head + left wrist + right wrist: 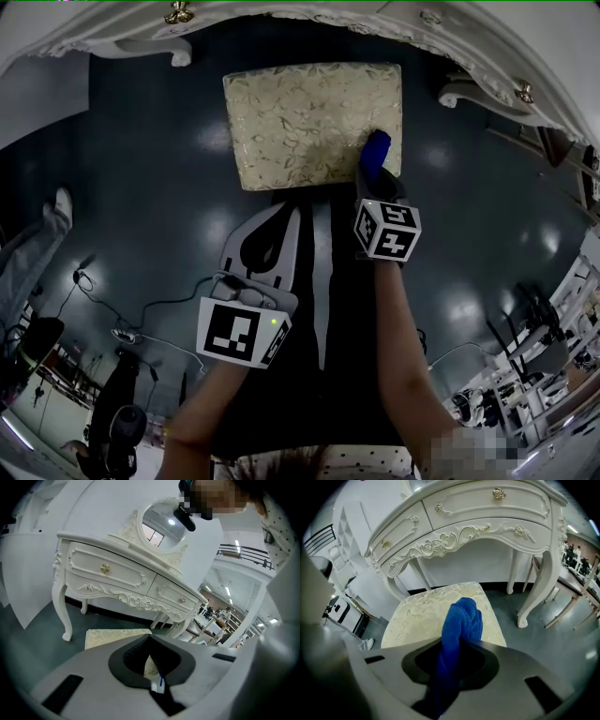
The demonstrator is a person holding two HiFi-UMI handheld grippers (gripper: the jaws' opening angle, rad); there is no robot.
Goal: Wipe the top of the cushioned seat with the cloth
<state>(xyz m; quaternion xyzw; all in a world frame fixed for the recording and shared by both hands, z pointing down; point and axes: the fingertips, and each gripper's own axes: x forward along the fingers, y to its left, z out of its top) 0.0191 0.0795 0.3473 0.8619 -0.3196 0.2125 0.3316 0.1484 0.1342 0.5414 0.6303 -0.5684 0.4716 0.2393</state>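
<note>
Right gripper (457, 644): jaws clenched on a blue cloth (461, 620), which is bunched and sticks out past the tips; the gripper is carried over the right part of the seat, by its near edge.
Left gripper (150, 639): jaws brought together at the tips, nothing gripped between them; it is held over the floor just off the seat's near edge, tips aimed at the seat.
Blue cloth, position: its free end is seen on the top of the cushioned seat (300, 112), beside the right edge and towards the near right corner; it looks to be touching the fabric.
Cushioned seat: rectangular, cream upholstery with a pale leaf pattern; it is set in front of the dressing table, partly under its front.
Marker cubes: one is fitted on the right gripper (386, 230) and one on the left gripper (242, 333), each with black-and-white squares.
Forearms: both are bare and reach forward from the bottom of the head view, the right one (403, 356) further out than the left.
Dressing table (117, 573): white, carved scrollwork, gold knobs, curved legs, and an oval mirror (161, 524) on top.
Floor (141, 169): dark and glossy, with ceiling lights reflected.
</note>
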